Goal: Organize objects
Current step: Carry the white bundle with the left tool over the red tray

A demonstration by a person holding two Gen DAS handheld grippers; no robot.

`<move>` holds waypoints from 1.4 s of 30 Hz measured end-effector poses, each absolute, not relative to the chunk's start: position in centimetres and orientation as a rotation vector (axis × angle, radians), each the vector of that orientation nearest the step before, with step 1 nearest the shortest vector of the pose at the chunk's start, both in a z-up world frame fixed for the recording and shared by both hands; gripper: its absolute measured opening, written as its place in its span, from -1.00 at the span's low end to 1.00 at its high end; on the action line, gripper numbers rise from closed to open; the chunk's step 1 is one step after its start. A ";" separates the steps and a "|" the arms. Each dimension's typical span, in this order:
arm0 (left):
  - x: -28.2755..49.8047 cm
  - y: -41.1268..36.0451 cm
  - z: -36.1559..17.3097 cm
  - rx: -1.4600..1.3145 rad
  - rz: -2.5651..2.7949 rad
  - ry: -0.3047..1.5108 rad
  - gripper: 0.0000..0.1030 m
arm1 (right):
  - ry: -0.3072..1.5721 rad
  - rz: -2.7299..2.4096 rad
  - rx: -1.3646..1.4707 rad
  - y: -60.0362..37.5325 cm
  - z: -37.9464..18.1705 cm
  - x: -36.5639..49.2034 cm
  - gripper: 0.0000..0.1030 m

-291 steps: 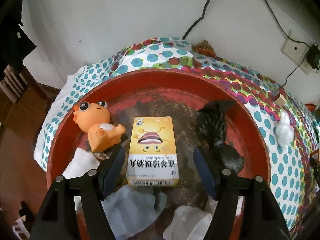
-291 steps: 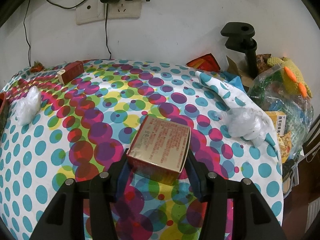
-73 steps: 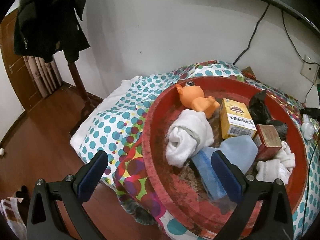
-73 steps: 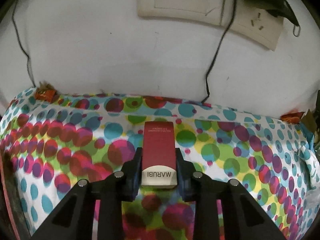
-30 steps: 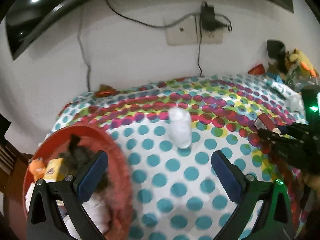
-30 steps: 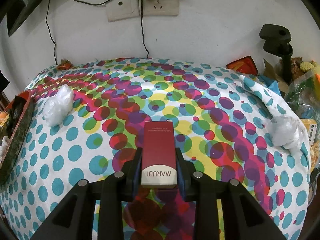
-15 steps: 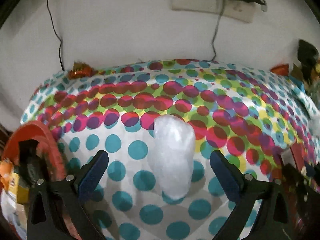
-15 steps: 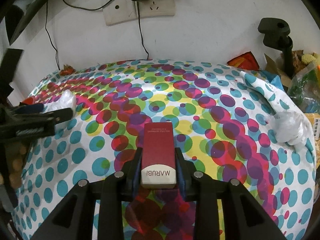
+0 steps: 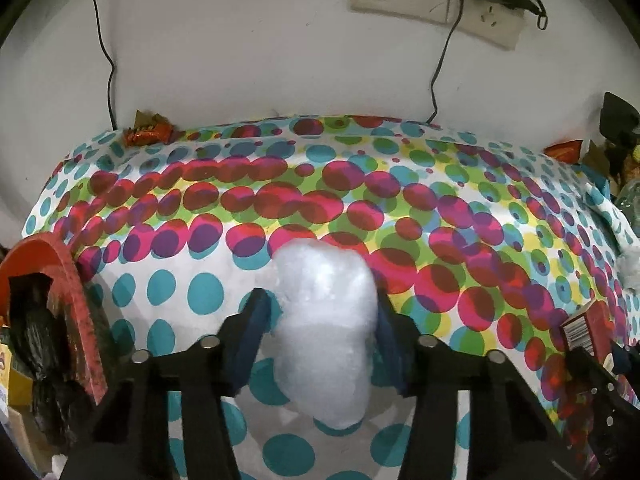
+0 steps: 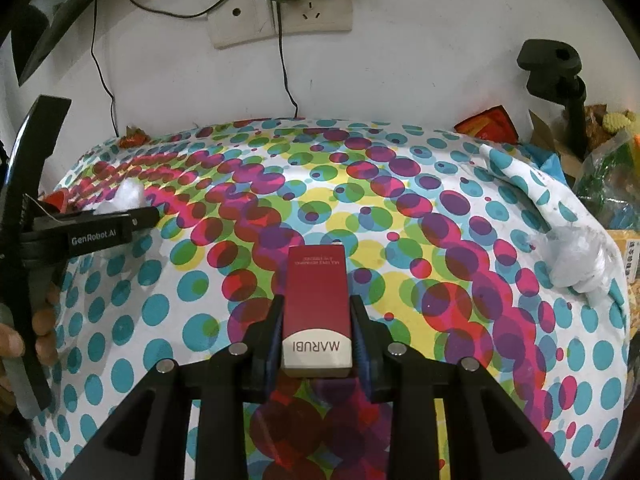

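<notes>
Two grippers are at work over the spotted tablecloth (image 10: 460, 208). The left gripper (image 9: 320, 332) has its blue-padded fingers (image 9: 250, 330) drawn in around a white crumpled plastic bag (image 9: 326, 328); the right pad presses the bag's side, while a thin gap seems to remain at the left pad, so whether the grip is complete is hard to tell. The bag lies on the cloth between the fingers, near the red tray (image 9: 70, 288), which shows at the left edge with a black bag (image 9: 34, 320) inside it. The right gripper (image 10: 316, 336) is clamped on a dark red box (image 10: 316, 292) with a white end marked MARUBI, both pads flat against its long sides, the box pointing toward the wall with the power outlets (image 10: 280, 16). In the right wrist view the left gripper enters from the left, reaching to the white bag at the cloth's far left. A second white plastic bag (image 10: 576, 260) sits near the right edge of the cloth, well apart from both grippers.

Half a second ago the left gripper's fingers were spread wide on either side of the white bag without touching it; now they have narrowed onto it and the gripper has moved closer. The right gripper's hold on the red box is unchanged, though the box now also shows at the right edge of the left wrist view.
</notes>
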State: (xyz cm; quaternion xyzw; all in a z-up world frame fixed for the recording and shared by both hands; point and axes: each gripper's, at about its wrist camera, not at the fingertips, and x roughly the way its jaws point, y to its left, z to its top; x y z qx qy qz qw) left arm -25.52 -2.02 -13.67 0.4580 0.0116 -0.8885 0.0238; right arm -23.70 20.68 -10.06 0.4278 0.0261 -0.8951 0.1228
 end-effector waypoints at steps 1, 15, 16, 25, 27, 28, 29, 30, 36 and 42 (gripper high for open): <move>-25.5 -1.9 -13.7 1.409 -2.755 0.034 -0.30 | 0.079 -2.612 1.248 20.6 -10.1 -23.7 -0.40; -23.9 -0.4 -13.5 1.409 -2.761 -0.006 -0.33 | 0.102 -2.619 1.251 20.4 -10.2 -23.7 -0.40; -23.8 -0.2 -13.5 1.409 -2.759 -0.015 -0.33 | 0.101 -2.619 1.251 20.4 -10.2 -23.7 -0.40; -21.0 -0.2 -12.5 1.409 -2.769 -0.056 -0.33 | 0.101 -2.619 1.251 20.4 -10.2 -23.7 -0.40; -20.4 0.0 -12.4 1.415 -2.771 -0.056 -0.33 | 0.102 -2.620 1.251 20.4 -10.2 -23.6 -0.40; -20.0 0.0 -12.3 1.411 -2.772 -0.060 -0.33 | 0.101 -2.620 1.251 20.4 -10.2 -23.6 -0.40; -19.8 0.0 -12.2 1.415 -2.774 -0.064 -0.33 | 0.102 -2.620 1.251 20.4 -10.2 -23.6 -0.40; -19.4 0.1 -12.1 1.418 -2.778 -0.066 -0.33 | 0.103 -2.620 1.251 20.4 -10.2 -23.6 -0.40; -17.0 -0.1 -10.9 1.406 -2.800 -0.082 -0.33 | 0.101 -2.620 1.252 20.3 -10.2 -23.6 -0.40; -14.6 -0.6 -9.1 1.361 -2.824 -0.136 -0.33 | 0.123 -2.625 1.254 20.2 -10.2 -23.7 -0.39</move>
